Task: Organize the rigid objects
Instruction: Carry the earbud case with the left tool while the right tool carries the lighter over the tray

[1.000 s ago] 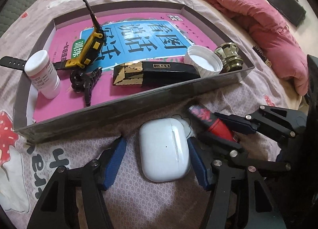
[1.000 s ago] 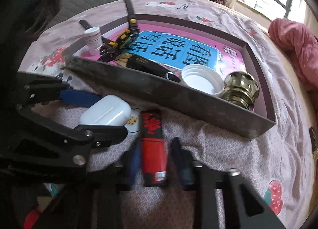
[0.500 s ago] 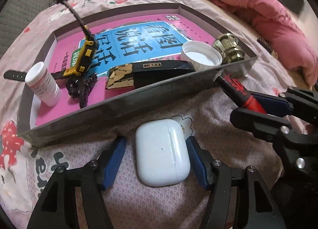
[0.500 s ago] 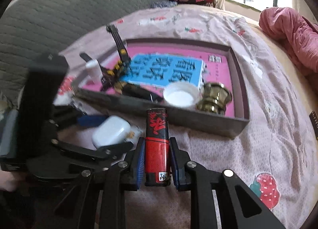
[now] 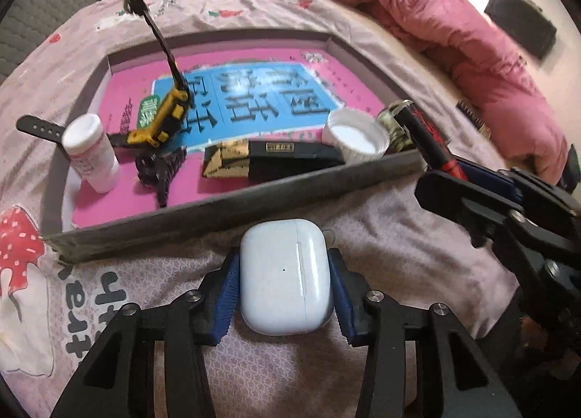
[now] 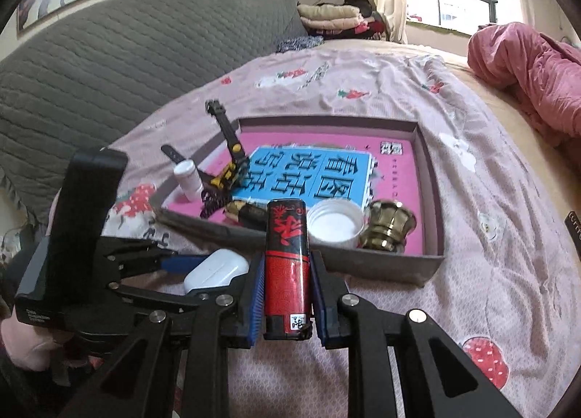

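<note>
My left gripper [image 5: 285,281] is shut on a white earbud case [image 5: 285,274], just above the bedsheet in front of the grey tray [image 5: 232,202]. My right gripper [image 6: 287,291] is shut on a red and black lighter [image 6: 287,262] and holds it above the bed, near the tray's front wall [image 6: 363,265]. The lighter also shows in the left wrist view [image 5: 423,138], at the tray's right front corner. The earbud case shows in the right wrist view [image 6: 214,269], to the left of the lighter.
The tray holds a pink and blue book [image 5: 254,98], a white bottle [image 5: 90,153], a yellow and black watch [image 5: 163,124], a black hair clip [image 5: 159,169], a black and gold box [image 5: 268,158], a white lid [image 5: 356,136] and a brass knob [image 6: 386,225]. A pink blanket [image 5: 454,40] lies at the right.
My right gripper shut on the lighter and lifted it off the sheet toward the tray. My left gripper closed onto the earbud case and raised it slightly.
</note>
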A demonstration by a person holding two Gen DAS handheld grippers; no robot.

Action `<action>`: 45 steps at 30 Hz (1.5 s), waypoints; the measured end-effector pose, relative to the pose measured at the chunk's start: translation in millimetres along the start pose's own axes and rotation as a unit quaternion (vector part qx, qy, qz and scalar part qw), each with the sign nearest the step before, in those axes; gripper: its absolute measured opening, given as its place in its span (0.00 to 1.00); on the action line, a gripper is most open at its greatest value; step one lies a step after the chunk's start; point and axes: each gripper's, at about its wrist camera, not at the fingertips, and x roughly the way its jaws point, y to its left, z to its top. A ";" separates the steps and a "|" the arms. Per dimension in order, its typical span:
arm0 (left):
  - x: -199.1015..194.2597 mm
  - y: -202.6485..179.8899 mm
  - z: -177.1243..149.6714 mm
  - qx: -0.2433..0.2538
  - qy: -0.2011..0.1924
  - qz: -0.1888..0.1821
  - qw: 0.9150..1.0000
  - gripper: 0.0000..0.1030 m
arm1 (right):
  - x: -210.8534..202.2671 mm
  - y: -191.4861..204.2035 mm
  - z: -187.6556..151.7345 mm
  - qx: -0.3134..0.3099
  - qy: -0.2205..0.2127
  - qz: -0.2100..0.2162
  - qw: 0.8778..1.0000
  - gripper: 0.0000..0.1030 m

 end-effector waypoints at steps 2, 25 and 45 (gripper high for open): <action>-8.7 -1.7 1.1 0.003 -0.012 -0.002 1.000 0.46 | -3.8 -2.0 3.1 0.005 -0.011 0.001 1.000 0.23; -84.4 56.6 35.4 -0.041 -0.155 0.063 0.985 0.46 | -14.0 -7.7 17.6 0.006 -0.062 -0.014 0.998 0.23; -48.3 62.5 43.3 -0.054 -0.132 0.059 0.988 0.46 | 10.5 -6.0 27.0 -0.013 -0.053 -0.026 0.998 0.23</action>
